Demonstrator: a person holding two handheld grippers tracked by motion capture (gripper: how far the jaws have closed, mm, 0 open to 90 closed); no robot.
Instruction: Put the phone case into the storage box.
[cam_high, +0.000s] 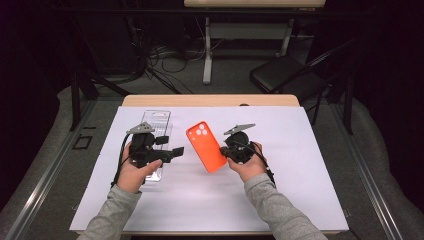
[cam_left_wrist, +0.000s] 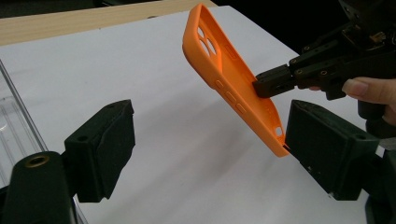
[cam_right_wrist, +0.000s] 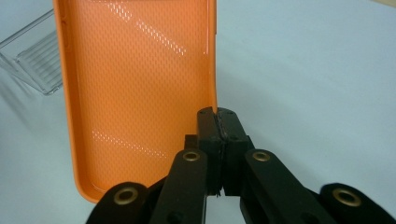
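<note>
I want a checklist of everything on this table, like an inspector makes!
Surface: white paper sheet covering a wooden table.
Job's things: orange silicone phone case, lifted and tilted; clear plastic tray lying flat on the sheet.
Clutter: nothing seen.
Grippers: right gripper shut on the case's edge; left gripper open, empty, beside the case.
Cables: black lead trailing from each gripper; a tangle on the floor.
Surroundings: black chair, another table's legs.
</note>
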